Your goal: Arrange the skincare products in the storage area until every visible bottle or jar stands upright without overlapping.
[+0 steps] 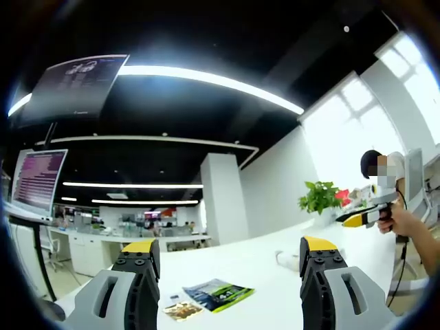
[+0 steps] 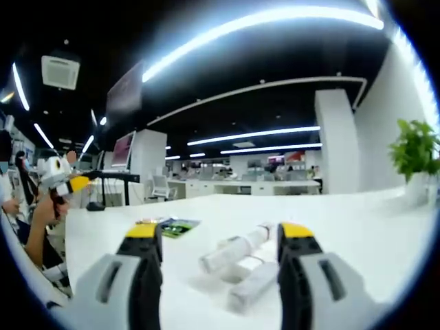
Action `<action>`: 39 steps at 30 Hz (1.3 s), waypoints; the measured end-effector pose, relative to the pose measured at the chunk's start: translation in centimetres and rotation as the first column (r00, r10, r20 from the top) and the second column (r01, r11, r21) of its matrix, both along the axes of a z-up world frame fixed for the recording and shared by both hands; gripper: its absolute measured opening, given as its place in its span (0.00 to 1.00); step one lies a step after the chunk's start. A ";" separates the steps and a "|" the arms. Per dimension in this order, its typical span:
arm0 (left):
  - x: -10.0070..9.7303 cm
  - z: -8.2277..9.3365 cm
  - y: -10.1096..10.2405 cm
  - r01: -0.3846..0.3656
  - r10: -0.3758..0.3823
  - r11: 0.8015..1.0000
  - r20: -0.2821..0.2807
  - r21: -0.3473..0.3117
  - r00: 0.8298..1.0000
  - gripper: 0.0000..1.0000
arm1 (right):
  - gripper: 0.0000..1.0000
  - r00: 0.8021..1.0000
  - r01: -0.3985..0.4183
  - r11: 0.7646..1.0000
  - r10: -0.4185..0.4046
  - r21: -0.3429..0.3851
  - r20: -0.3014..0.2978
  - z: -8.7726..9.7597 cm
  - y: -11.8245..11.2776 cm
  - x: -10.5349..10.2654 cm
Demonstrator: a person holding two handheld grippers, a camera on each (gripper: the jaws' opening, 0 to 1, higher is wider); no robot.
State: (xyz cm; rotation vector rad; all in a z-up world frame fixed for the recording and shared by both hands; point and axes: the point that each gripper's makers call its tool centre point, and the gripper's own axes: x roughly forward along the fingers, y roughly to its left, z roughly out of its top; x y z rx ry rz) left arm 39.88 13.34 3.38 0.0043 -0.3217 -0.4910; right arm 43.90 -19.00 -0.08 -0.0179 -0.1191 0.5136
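One white table (image 2: 357, 227), open office

Open office, black ceiling (image 1: 206, 110), bright windows (image 1: 385, 103).

Bright ceiling light strips (image 1: 213, 80) blaze overhead and bloom white against a dark ceiling. In the left gripper view the windows (image 1: 385, 117) blow out to pure glare. The white worktop (image 2: 357, 227) gleams with barely a shadow. Fisheye bends every straight line near the edges; the right gripper view looks soft, with tubes (image 2: 237, 258) slightly blurred.
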 end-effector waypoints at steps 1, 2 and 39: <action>0.0 0.0 0.0 0.001 -0.001 1.000 0.000 0.000 1.000 0.86 | 0.69 1.000 0.000 1.000 0.000 -0.001 -0.003 -0.1 0.0 0.0; 0.0 0.0 -0.1 0.000 0.000 1.000 0.000 0.002 1.000 0.86 | 0.69 1.000 0.000 1.000 0.000 -0.003 -0.006 -0.2 0.0 0.1; 0.0 -0.3 -0.4 0.013 -0.013 1.000 -0.008 0.017 1.000 0.86 | 0.57 0.983 0.062 0.987 -0.086 -0.147 -0.161 -5.2 -0.3 2.4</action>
